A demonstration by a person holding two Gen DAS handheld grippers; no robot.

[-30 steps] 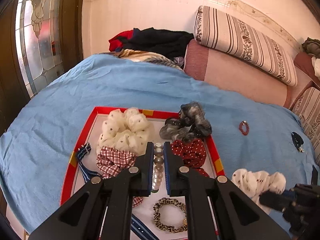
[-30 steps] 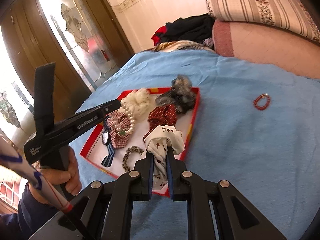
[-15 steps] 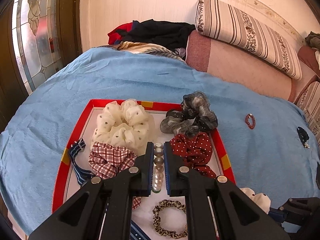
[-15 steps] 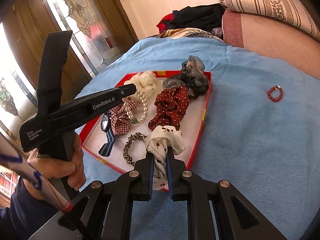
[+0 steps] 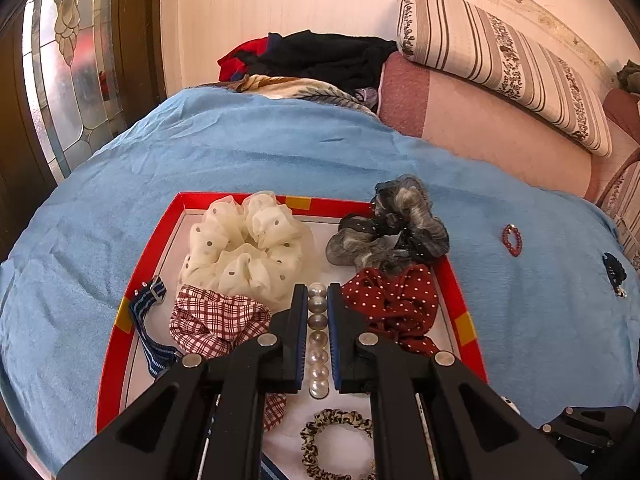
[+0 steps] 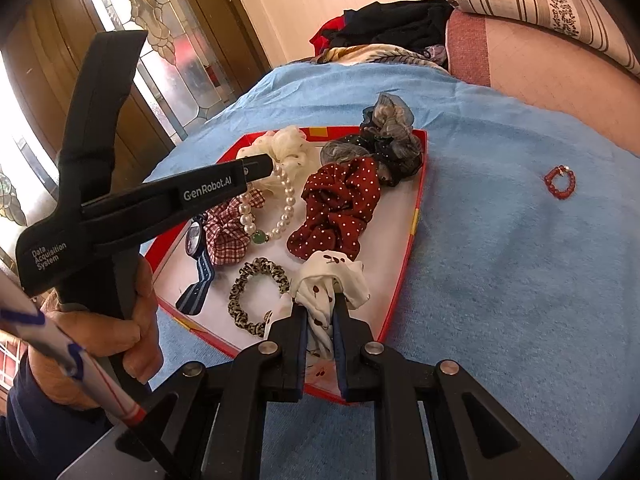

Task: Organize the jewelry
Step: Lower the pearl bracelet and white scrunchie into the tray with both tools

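Both hands have dropped closer over the red tray (image 6: 418, 216). My left gripper (image 5: 318, 300) is clamped on the pearl bracelet (image 6: 286, 204), which dangles below its tips above the checked scrunchie (image 5: 212, 320). My right gripper (image 6: 320, 312) is pinched shut on the white cherry-print scrunchie (image 6: 328, 276), now over the tray's near edge. Judgement: both are nearly ready to release. The red bead bracelet (image 6: 560, 182) lies well off to the right on the blue blanket (image 6: 500, 280).

The left tool (image 5: 318, 296) hides part of the plaid scrunchie (image 5: 212, 320).
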